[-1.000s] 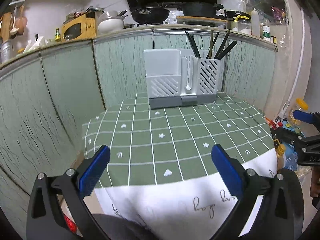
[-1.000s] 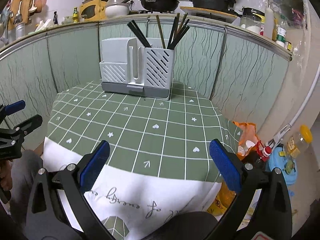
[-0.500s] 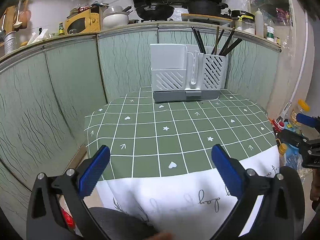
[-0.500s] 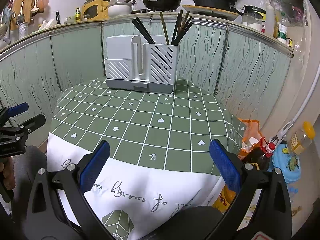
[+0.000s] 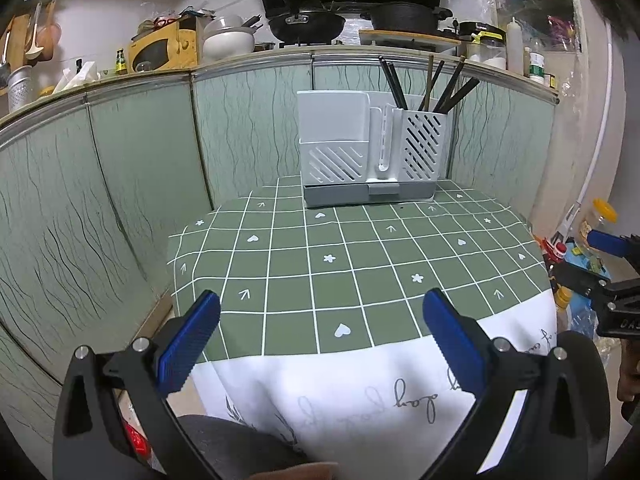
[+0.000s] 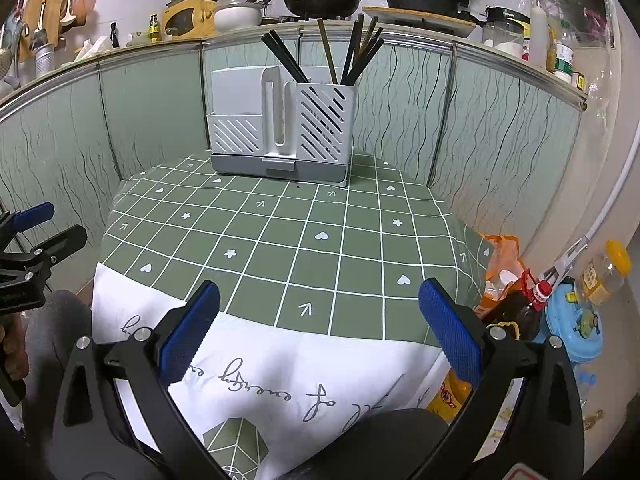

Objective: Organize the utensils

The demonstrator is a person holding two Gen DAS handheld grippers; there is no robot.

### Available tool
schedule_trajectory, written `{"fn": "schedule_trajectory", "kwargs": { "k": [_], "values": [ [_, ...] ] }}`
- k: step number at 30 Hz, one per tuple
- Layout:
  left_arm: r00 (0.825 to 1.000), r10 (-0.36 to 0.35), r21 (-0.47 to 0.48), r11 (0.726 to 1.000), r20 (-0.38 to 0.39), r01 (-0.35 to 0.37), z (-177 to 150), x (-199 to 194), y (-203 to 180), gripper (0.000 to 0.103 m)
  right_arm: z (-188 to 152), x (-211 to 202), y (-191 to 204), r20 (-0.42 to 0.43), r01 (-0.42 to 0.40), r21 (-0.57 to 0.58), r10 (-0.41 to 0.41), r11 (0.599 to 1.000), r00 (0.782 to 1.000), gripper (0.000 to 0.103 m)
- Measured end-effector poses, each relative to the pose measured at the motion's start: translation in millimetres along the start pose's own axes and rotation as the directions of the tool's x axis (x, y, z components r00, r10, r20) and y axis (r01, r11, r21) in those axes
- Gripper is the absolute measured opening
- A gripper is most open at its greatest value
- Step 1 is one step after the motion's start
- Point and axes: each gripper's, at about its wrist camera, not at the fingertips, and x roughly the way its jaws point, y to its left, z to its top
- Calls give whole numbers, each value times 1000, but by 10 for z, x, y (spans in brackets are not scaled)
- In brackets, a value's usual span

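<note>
A white and grey utensil holder (image 5: 370,156) stands at the far edge of the table (image 5: 320,264); it also shows in the right wrist view (image 6: 280,128). Several dark chopsticks (image 5: 432,84) stand in its right slotted compartment, also seen in the right wrist view (image 6: 352,52). My left gripper (image 5: 320,340) is open and empty over the near table edge. My right gripper (image 6: 318,332) is open and empty over the near edge. Each gripper shows at the side of the other's view: the right one (image 5: 608,280) and the left one (image 6: 28,256).
A green checked cloth with a white hem (image 6: 260,368) covers the table. Green panelled counter walls (image 5: 120,184) surround it. Pots and a microwave (image 5: 164,46) sit on the counter above. Bottles and bags (image 6: 560,304) lie on the floor at the right.
Both grippers have pulled back from the table and dropped a little; the holder looks farther away. Both stay open and empty.
</note>
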Motion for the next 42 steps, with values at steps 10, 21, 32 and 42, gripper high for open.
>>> {"fn": "schedule_trajectory", "kwargs": {
  "k": [10, 21, 32, 42],
  "values": [
    [1000, -18, 13, 1000, 0, 18, 14, -10, -34, 99, -2, 1, -7, 1, 0, 1, 0, 1000, 1000, 95],
    [1000, -18, 19, 1000, -3, 18, 4, -23, -53, 99, -7, 4, -19, -4, 3, 9, -2, 1000, 1000, 95],
    [1000, -6, 1, 1000, -19, 6, -19, 9, -32, 99, -2, 12, -22, -4, 1, 12, 0, 1000, 1000, 96],
    [1000, 5, -4, 1000, -12, -5, -19, -3, -8, 99, -9, 25, -20, -9, -4, 14, 4, 1000, 1000, 95]
  ]
}}
